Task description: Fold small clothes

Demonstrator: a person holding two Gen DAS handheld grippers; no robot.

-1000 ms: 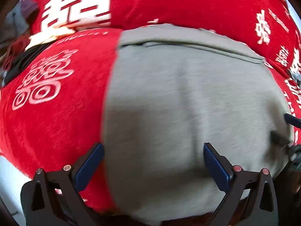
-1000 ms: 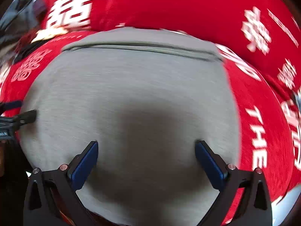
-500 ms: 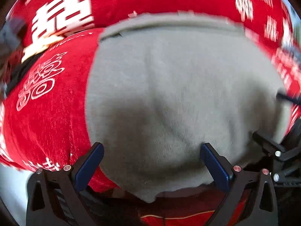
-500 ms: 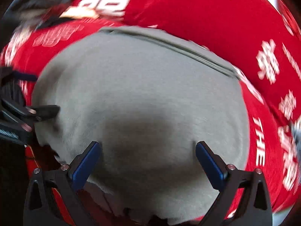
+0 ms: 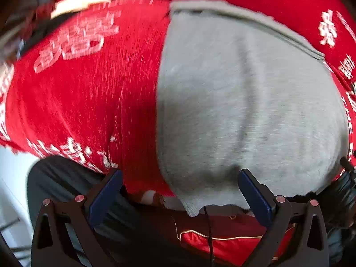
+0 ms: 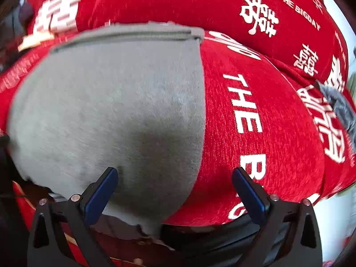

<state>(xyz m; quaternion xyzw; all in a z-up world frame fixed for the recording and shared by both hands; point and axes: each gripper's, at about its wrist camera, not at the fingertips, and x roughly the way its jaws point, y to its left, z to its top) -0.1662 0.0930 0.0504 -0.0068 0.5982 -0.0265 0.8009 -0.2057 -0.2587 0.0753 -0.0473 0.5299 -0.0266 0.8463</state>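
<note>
Two hand-held grippers hover at the near edge of a grey, soft knitted garment (image 5: 249, 102) that lies flat on a red plush cover printed with white characters and lettering (image 5: 89, 98). In the left wrist view, the left gripper (image 5: 180, 191) has its blue-padded fingers (image 5: 104, 195) spread wide with nothing between them; its left finger sits over the red cover and its right finger over the garment's near hem, so the gripper straddles the garment's left edge. In the right wrist view, the right gripper (image 6: 174, 190) is likewise spread wide and empty, straddling the garment's (image 6: 106, 111) right edge, with one finger over grey cloth and the other over the red cover (image 6: 267, 115). The garment's far end shows a stitched band. Whether either gripper touches the cloth is unclear.
</note>
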